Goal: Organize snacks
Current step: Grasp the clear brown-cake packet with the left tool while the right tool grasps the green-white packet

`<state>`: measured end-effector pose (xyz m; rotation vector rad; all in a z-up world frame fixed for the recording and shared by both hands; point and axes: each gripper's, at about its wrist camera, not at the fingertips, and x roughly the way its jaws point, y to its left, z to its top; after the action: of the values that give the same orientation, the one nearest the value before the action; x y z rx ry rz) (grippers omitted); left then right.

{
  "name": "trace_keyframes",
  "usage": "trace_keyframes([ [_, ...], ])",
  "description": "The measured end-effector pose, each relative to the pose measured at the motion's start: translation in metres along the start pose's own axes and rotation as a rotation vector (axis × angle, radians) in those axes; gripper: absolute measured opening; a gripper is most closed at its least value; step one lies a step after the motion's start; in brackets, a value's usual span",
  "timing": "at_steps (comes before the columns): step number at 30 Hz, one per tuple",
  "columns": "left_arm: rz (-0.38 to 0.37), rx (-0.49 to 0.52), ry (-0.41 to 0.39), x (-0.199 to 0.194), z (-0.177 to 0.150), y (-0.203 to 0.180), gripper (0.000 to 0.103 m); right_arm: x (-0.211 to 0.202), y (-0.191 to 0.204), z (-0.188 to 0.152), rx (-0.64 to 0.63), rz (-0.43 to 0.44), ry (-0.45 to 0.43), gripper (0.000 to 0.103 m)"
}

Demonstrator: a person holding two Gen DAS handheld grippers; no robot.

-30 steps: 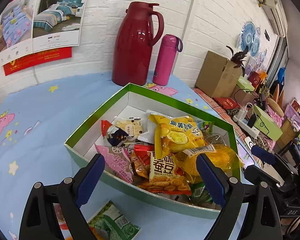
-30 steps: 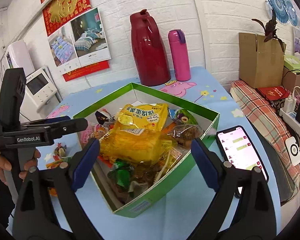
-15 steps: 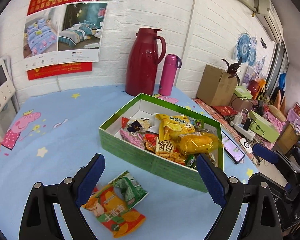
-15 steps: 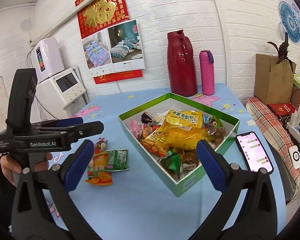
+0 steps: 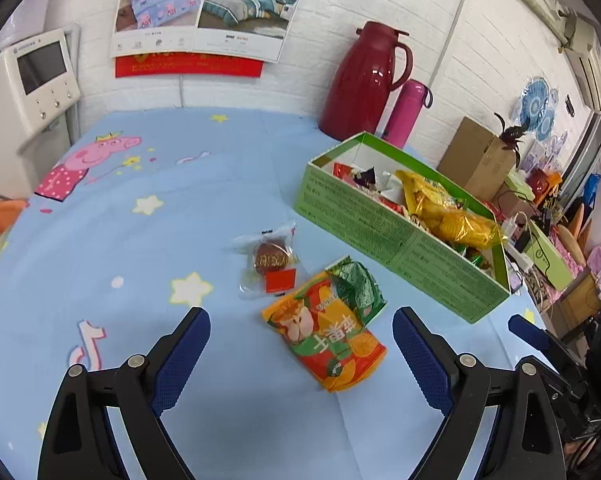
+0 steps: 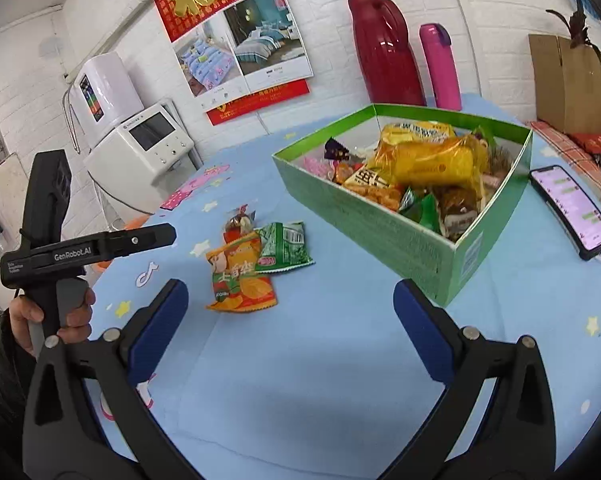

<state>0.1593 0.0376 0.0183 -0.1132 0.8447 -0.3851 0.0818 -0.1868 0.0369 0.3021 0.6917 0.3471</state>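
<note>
Both grippers hang above the blue cartoon-print bench (image 5: 100,240) with jaws spread wide and nothing between them: the left gripper (image 5: 301,342) over the loose snacks, the right gripper (image 6: 291,316) nearer the bench's front. Three packets lie outside the box: an orange chip bag (image 5: 327,334), a green packet (image 5: 356,286) tucked partly under its far end, and a clear-wrapped brown pastry (image 5: 269,261) just beside them. The green box (image 6: 384,224), well filled with snacks, stands to their right, a phone (image 6: 572,210) past it
</note>
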Motion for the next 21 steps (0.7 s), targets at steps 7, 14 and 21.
trace_keyframes([
  [7,-0.034,-0.002,0.003,0.021,0.009,0.001,0.092,0.030,0.012,0.004,-0.061,-0.062,0.094,0.102],
  [14,-0.035,-0.063,0.008,0.043,0.040,0.020,0.087,0.080,0.025,0.022,-0.070,-0.061,0.127,0.102],
  [21,-0.016,-0.059,0.087,0.088,0.054,0.025,0.077,0.120,0.019,0.034,-0.042,-0.117,0.155,0.102],
])
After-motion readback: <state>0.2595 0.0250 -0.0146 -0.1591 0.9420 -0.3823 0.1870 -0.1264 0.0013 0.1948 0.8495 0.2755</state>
